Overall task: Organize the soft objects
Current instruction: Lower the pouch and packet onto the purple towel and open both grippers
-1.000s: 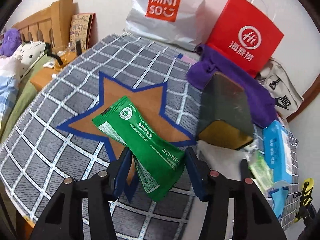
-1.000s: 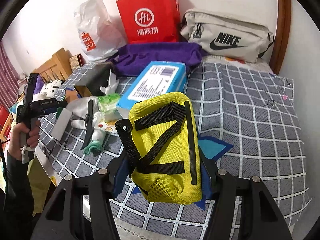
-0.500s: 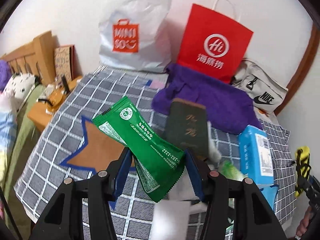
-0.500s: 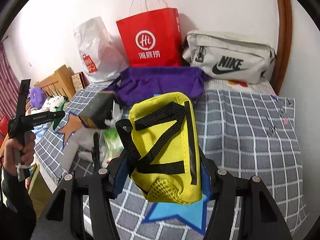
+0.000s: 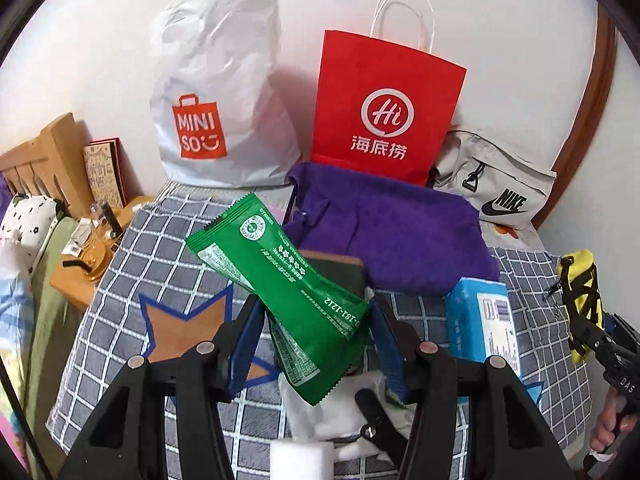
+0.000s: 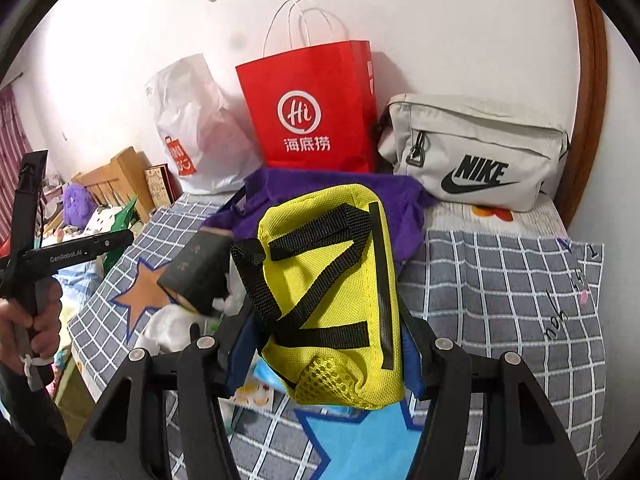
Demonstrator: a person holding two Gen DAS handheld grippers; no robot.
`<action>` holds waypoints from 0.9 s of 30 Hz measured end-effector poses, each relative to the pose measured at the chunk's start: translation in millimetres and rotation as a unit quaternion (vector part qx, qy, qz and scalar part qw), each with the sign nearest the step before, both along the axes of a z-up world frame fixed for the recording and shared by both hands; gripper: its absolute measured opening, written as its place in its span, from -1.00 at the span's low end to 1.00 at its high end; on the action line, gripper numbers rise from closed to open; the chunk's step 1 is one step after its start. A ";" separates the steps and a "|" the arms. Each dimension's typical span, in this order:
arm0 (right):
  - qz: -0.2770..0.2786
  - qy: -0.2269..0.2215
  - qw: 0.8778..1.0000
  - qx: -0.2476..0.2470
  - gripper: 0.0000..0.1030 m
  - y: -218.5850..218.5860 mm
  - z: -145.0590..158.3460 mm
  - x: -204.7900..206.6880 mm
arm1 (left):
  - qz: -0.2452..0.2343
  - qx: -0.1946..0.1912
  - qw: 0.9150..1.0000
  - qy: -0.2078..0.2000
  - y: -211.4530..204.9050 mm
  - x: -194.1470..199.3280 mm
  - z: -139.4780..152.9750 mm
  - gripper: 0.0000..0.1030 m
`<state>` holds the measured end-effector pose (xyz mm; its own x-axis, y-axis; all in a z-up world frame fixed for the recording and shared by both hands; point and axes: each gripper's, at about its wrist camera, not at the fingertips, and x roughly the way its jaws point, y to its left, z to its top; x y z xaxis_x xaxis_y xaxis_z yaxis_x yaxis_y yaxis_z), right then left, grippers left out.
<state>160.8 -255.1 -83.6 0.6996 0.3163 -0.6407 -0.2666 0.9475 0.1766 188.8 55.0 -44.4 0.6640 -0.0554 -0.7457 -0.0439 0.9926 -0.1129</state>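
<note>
My left gripper (image 5: 316,340) is shut on a green foil packet (image 5: 280,280) and holds it in the air above the checked bed cover (image 5: 160,248). My right gripper (image 6: 328,352) is shut on a yellow pouch with black straps (image 6: 332,288), also lifted; the pouch shows at the right edge of the left wrist view (image 5: 580,296). An orange star patch (image 5: 180,328) lies below the packet and a light blue star patch (image 6: 360,440) lies below the pouch.
Against the wall stand a white Miniso bag (image 5: 216,100), a red paper bag (image 5: 384,108) and a grey Nike pouch (image 5: 492,184). A purple cloth (image 5: 392,224), a dark box (image 6: 196,268), a blue tissue pack (image 5: 480,320) and white items lie mid-bed. A wooden headboard (image 5: 40,160) is at left.
Both grippers have risen and pulled back from the bed with their objects held. The bed and the bags now sit lower and farther in both views.
</note>
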 end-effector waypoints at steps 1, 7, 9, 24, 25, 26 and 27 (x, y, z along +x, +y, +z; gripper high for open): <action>-0.002 -0.001 1.000 0.000 0.16 -0.2 1.5 4.5 | -0.001 0.001 1.000 -0.001 -0.5 2.3 1.6 0.01; -0.005 -0.004 1.000 0.001 0.16 2.4 8.3 32.6 | -0.005 0.005 1.000 0.002 -2.4 27.4 2.5 0.01; -0.006 -0.004 1.000 0.002 0.16 4.1 9.5 44.3 | -0.010 0.003 1.000 0.006 -2.8 36.8 -0.3 0.01; 0.010 0.003 1.000 0.000 0.16 17.8 5.6 149.0 | -0.060 0.012 0.998 0.031 -19.2 134.2 -17.0 0.01; 0.012 0.003 1.000 -0.003 0.16 18.6 5.2 155.7 | -0.063 0.016 0.997 0.032 -20.5 141.6 -19.2 0.01; 0.013 0.003 1.000 -0.005 0.16 19.4 4.2 164.2 | -0.064 0.019 0.997 0.033 -21.4 147.3 -21.0 0.01; 0.015 0.004 1.000 -0.005 0.16 20.1 2.7 171.7 | -0.066 0.021 0.997 0.036 -22.4 154.0 -23.6 0.01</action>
